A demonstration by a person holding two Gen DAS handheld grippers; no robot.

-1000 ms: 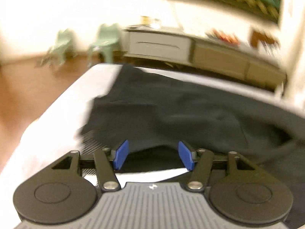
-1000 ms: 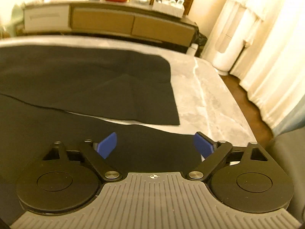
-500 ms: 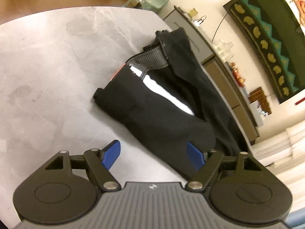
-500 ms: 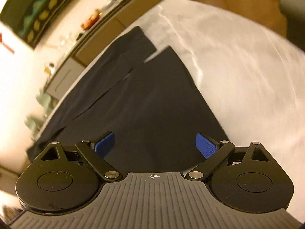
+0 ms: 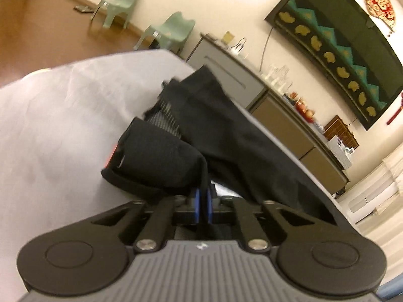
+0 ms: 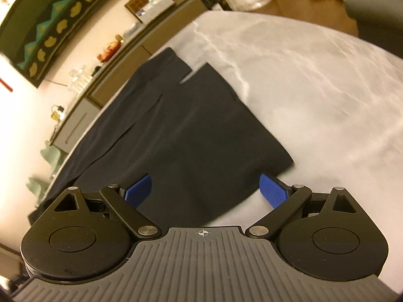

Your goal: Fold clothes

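While left jaws pinch the black trousers, right jaws gape above them.

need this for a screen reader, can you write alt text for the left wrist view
The left gripper has its blue jaws shut on a raised fold of the black trousers, which stretch away across a pale marbled table. Behind stand two green chairs on a wooden floor, a long sideboard and a dark patterned wall panel.
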